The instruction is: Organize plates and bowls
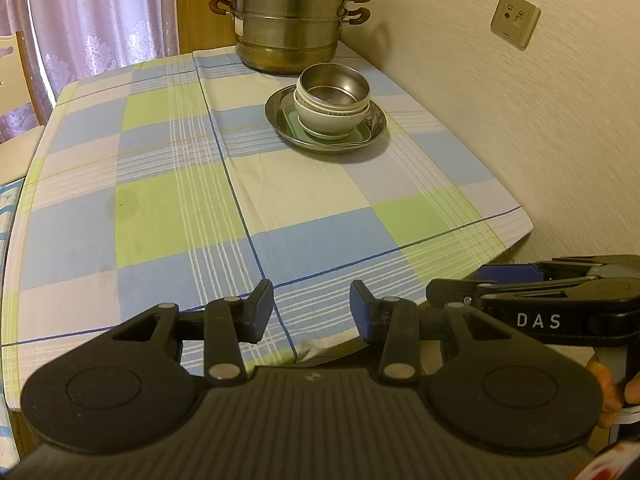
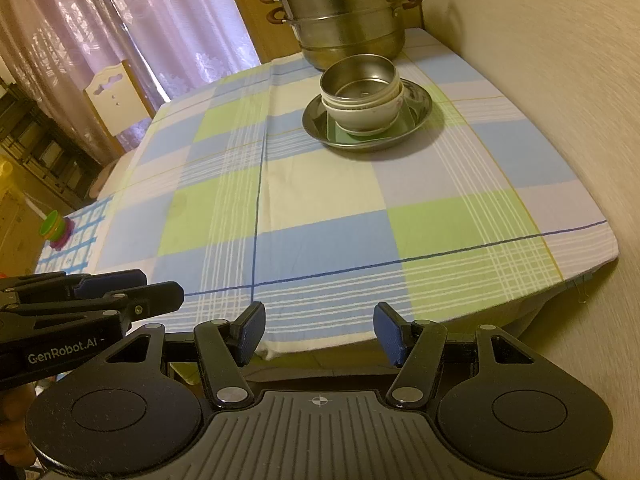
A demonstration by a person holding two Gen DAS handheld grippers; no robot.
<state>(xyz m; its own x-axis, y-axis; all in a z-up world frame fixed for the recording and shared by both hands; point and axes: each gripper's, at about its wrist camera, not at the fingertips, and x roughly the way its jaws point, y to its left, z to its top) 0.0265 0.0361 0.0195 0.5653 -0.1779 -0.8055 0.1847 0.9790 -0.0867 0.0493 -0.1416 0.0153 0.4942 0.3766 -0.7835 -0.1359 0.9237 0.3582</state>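
A stack stands at the far right of the table: a round steel plate (image 1: 372, 128) holds a green square plate (image 1: 356, 136), white bowls (image 1: 332, 118) and a steel bowl (image 1: 334, 84) on top. The same stack shows in the right wrist view: steel plate (image 2: 420, 100), green plate (image 2: 344, 134), white bowls (image 2: 368, 114), steel bowl (image 2: 360, 78). My left gripper (image 1: 312, 310) is open and empty over the table's near edge. My right gripper (image 2: 318, 334) is open and empty, beside it to the right (image 1: 500, 280). The left gripper shows in the right wrist view (image 2: 132, 284).
A tall steel steamer pot (image 1: 288, 20) stands behind the stack at the far edge, also in the right wrist view (image 2: 344, 12). The checked tablecloth (image 1: 180, 200) covers the table. A wall with sockets (image 1: 516, 20) runs along the right. A chair (image 2: 116, 96) and curtains stand at the left.
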